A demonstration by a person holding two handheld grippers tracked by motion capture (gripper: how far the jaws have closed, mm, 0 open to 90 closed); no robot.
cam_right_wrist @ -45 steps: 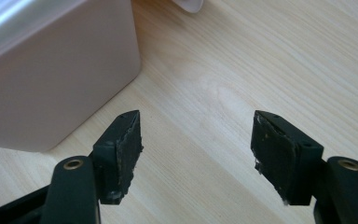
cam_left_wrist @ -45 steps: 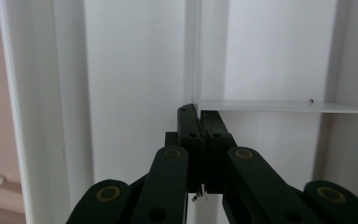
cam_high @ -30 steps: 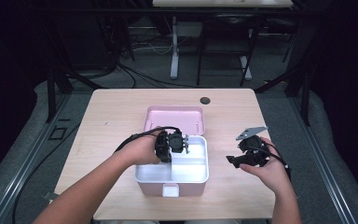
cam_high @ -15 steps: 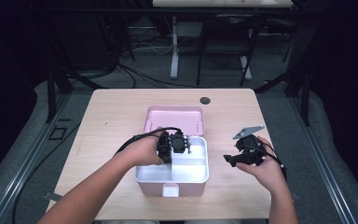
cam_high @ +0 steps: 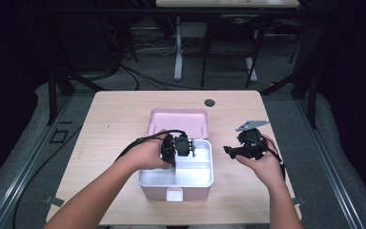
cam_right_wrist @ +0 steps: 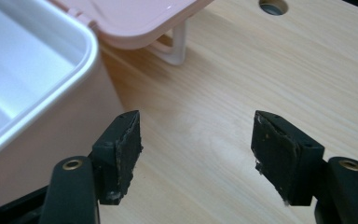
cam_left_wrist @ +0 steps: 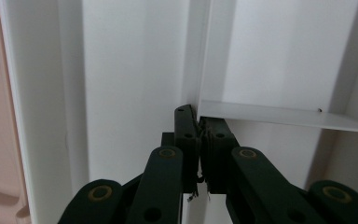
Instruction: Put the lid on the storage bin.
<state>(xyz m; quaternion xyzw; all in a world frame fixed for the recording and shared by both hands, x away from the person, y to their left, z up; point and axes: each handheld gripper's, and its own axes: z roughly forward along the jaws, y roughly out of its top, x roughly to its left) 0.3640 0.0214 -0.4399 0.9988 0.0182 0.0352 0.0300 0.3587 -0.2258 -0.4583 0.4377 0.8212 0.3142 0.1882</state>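
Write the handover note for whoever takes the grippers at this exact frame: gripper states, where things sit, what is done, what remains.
Left gripper: shut on the white tray's divider, down inside the pink box.
Right gripper: open, nothing between its jaws, held over bare table right of the box.
Box: at the table's near middle, lid open and lying back behind it; white tray seated inside.
Done: lid opened, divider gripped.
Left: probably lifting the tray out by the divider; the right gripper looks free to steady the box.
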